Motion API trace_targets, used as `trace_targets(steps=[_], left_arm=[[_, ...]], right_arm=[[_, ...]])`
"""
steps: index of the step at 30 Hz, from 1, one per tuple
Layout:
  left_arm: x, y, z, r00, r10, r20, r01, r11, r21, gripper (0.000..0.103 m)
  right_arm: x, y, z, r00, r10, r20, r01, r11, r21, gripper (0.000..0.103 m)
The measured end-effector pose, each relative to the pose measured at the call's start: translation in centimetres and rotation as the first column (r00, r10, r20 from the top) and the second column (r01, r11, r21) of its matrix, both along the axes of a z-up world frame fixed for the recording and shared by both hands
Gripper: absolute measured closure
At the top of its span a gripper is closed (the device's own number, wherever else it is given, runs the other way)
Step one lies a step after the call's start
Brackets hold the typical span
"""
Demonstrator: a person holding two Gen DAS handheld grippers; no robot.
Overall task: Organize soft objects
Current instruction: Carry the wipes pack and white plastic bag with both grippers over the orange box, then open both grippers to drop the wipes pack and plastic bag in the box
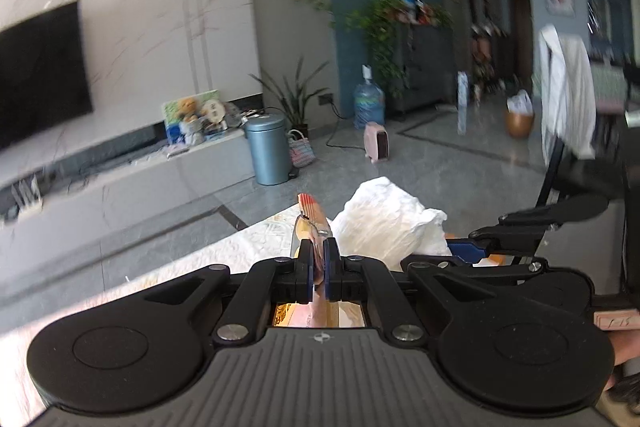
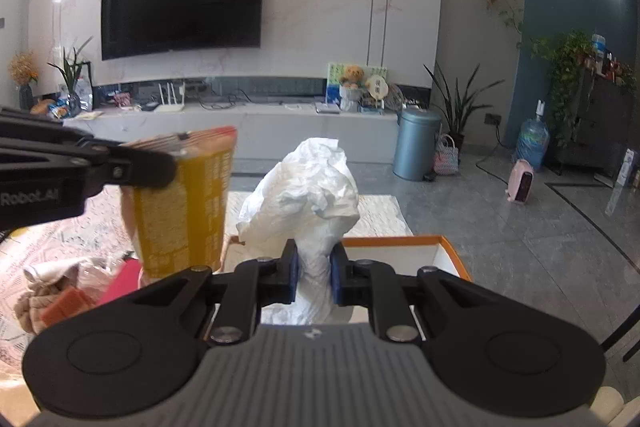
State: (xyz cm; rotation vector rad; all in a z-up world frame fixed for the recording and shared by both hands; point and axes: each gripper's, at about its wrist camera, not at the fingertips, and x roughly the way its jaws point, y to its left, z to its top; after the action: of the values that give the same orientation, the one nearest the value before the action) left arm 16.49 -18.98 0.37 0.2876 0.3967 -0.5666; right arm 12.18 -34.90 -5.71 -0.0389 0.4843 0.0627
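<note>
Left gripper (image 1: 319, 259) is clamping a yellow snack bag (image 2: 184, 203) by its edge. Right gripper (image 2: 314, 277) is squeezing a crumpled white plastic bag (image 2: 308, 187) over an orange-rimmed box (image 2: 448, 247).

A crinkled white plastic bag (image 2: 308, 195) is seen beside a mustard-yellow snack packet (image 2: 182, 211) printed with pale text and topped by a red-striped edge. An open white box (image 2: 400, 253) is rimmed in orange, and the counter (image 2: 48, 223) is covered in a pale, finely patterned cloth.
</note>
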Motion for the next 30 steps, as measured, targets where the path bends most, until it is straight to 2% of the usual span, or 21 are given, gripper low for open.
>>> trace_targets(steps=[3,11,17,21,25,30], left_arm=[[0.8,-2.1,-2.0,0.999,-0.015,0.036,0.012,0.997,0.073,0.098],[4.1,-4.1,-6.2,0.998,-0.007,-0.068,0.016,0.992,0.129,0.098],[5.7,-4.5,-8.3,0.990,-0.010,-0.143,0.031,0.989,0.146,0.098],[6.5,-4.7,-9.4,0.980,-0.008,-0.198,0.039,0.987,0.154,0.098],[7.1,-4.6,-10.2,0.960,0.002,-0.282,0.037,0.990,0.136,0.098],[7.3,-4.9,-10.5,0.951,-0.008,-0.308,0.053,0.989,0.135,0.097]], right_arm=[[1.6,-1.2,-1.6,0.999,-0.012,-0.047,0.012,1.000,0.008,0.089],[6.8,-2.2,-5.8,0.986,0.023,-0.166,-0.016,0.999,0.039,0.089],[9.5,-2.9,-8.7,0.959,0.032,-0.283,-0.009,0.996,0.083,0.089],[10.6,-3.2,-9.8,0.941,0.039,-0.335,-0.016,0.997,0.070,0.089],[11.8,-3.4,-10.8,0.924,0.050,-0.380,-0.029,0.998,0.060,0.088],[11.8,-3.2,-12.0,0.910,0.042,-0.412,-0.035,0.999,0.026,0.085]])
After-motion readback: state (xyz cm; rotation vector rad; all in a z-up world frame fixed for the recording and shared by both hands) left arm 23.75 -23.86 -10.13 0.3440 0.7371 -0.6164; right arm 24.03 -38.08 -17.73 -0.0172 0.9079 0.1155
